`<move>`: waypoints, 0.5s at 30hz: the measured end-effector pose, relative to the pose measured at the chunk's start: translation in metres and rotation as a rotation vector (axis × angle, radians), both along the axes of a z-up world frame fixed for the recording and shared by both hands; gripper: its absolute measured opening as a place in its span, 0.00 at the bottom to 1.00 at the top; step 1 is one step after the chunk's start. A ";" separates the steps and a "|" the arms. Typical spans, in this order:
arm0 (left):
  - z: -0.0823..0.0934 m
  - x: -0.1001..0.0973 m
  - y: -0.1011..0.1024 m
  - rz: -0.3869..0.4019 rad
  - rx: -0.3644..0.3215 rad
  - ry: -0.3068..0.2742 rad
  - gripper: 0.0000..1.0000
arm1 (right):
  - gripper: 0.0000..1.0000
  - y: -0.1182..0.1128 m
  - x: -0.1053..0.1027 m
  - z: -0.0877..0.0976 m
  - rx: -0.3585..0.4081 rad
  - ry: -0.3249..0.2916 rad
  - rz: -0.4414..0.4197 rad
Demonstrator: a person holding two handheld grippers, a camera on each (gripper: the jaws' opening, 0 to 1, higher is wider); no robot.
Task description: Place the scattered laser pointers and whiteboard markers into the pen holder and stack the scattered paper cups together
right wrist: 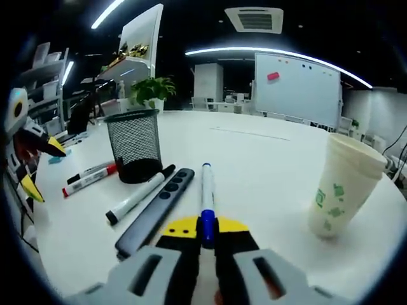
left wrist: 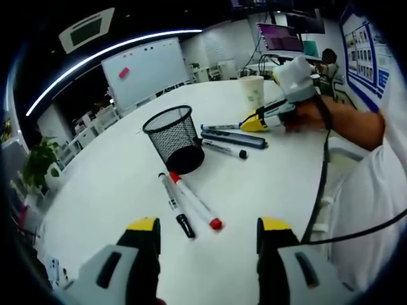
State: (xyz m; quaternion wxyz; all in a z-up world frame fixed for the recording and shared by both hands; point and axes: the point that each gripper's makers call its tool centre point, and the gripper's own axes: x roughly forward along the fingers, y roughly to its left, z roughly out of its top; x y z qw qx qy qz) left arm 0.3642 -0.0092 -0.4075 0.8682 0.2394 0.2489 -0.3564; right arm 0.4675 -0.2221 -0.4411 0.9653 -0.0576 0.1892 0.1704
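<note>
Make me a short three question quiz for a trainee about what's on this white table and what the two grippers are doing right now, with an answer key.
1. True or false: the right gripper has its jaws shut on the blue marker.
2. Multiple choice: in the left gripper view, which markers lie nearest the left gripper? A) the black marker and red marker, B) two blue ones, C) two green ones.
3. Fill in: the black mesh pen holder stands ____ on the table.

Key
1. True.
2. A.
3. Upright; the paper cup stands upright too, apart from it, and the laser pointer lies flat beside the blue marker.
</note>
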 end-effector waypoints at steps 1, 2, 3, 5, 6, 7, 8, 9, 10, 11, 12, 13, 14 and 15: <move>0.000 0.000 0.000 0.001 -0.001 -0.001 0.61 | 0.09 0.000 0.000 0.000 0.000 0.000 0.002; 0.000 0.000 0.001 0.005 -0.003 -0.002 0.61 | 0.09 0.000 0.000 0.000 -0.001 0.000 0.003; 0.000 0.000 0.002 0.008 -0.004 -0.002 0.61 | 0.09 0.000 -0.001 0.000 -0.001 0.000 0.005; 0.000 0.001 0.003 0.012 -0.004 -0.002 0.61 | 0.09 0.000 -0.001 0.000 0.012 0.004 0.004; -0.001 0.001 0.003 0.012 -0.005 -0.001 0.61 | 0.09 -0.001 0.000 0.000 0.033 0.010 -0.001; -0.001 0.001 0.003 0.011 -0.005 -0.002 0.61 | 0.09 -0.001 0.000 0.000 0.033 0.009 -0.001; -0.001 0.001 0.002 0.011 -0.006 -0.002 0.61 | 0.09 -0.001 0.000 0.000 0.033 0.008 -0.001; -0.001 0.001 0.002 0.010 -0.007 -0.002 0.61 | 0.09 -0.001 0.000 0.000 0.032 0.007 -0.002; -0.001 0.001 0.001 0.010 -0.008 -0.002 0.61 | 0.09 -0.002 0.000 0.000 0.032 0.005 -0.002; -0.001 0.000 0.000 0.007 -0.009 -0.002 0.61 | 0.09 -0.001 -0.001 0.000 0.031 0.003 -0.001; -0.001 0.000 0.000 0.004 -0.008 -0.001 0.61 | 0.09 -0.002 0.001 0.000 0.030 0.001 0.000; -0.001 0.000 -0.001 0.003 -0.007 -0.001 0.61 | 0.09 -0.003 0.001 0.000 0.030 0.000 0.001; -0.001 0.000 -0.001 0.003 -0.006 0.000 0.61 | 0.09 -0.003 0.001 0.000 0.031 -0.002 0.001; -0.002 0.000 -0.001 0.002 -0.005 0.000 0.61 | 0.09 -0.003 0.001 0.000 0.032 -0.003 0.002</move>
